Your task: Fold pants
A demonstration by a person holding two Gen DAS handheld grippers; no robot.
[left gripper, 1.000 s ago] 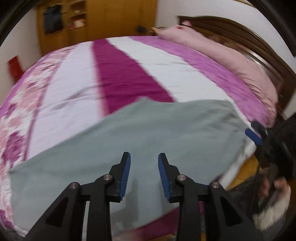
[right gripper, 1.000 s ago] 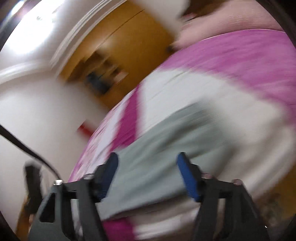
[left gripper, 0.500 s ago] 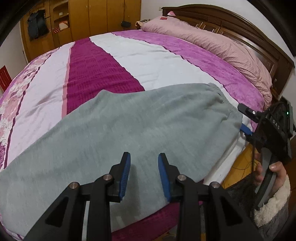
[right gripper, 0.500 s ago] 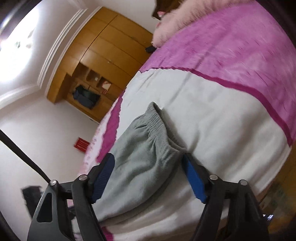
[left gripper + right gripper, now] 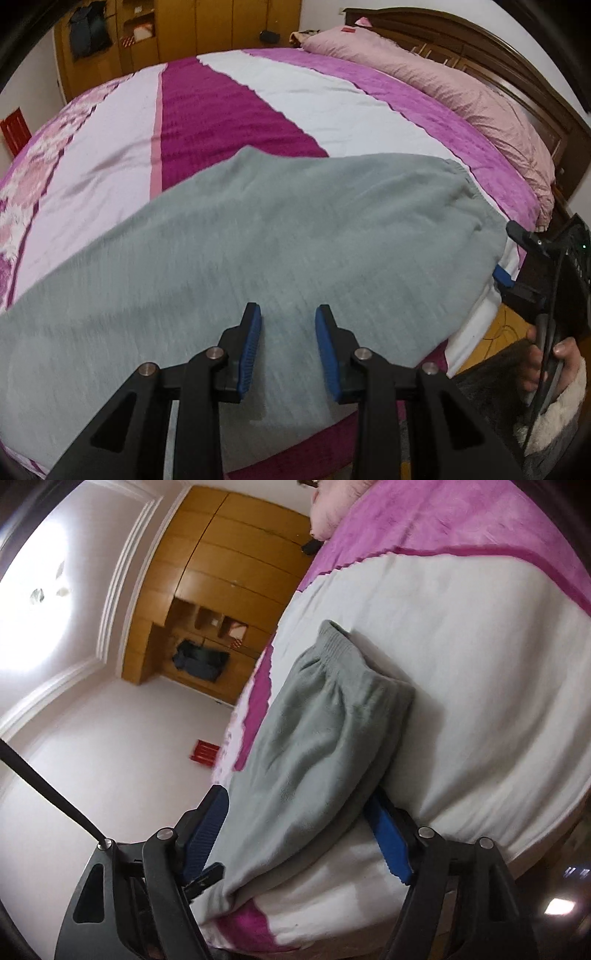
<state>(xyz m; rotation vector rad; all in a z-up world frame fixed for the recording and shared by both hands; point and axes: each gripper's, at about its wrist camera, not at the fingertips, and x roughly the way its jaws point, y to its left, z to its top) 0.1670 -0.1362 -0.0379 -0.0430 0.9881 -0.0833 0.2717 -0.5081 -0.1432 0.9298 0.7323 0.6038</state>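
Grey fleece pants (image 5: 280,243) lie spread flat across the near side of the bed (image 5: 295,99), waistband to the right. My left gripper (image 5: 287,317) is open and empty, hovering just above the middle of the pants. My right gripper (image 5: 299,812) is open at the waistband end of the pants (image 5: 317,723), one blue pad on each side of the cloth edge, one finger (image 5: 388,823) under the fabric. The right gripper also shows at the right edge of the left wrist view (image 5: 517,258).
The bed has a pink, magenta and white striped cover, with pink pillows (image 5: 443,88) by the dark wooden headboard (image 5: 524,85). A wooden wardrobe (image 5: 229,576) stands along the far wall. The bed edge and wooden floor (image 5: 491,328) are at the right.
The left gripper has stayed open above the pants, the view shifting slightly. The right gripper has moved in on the waistband end, so the cloth now lies between its open fingers.
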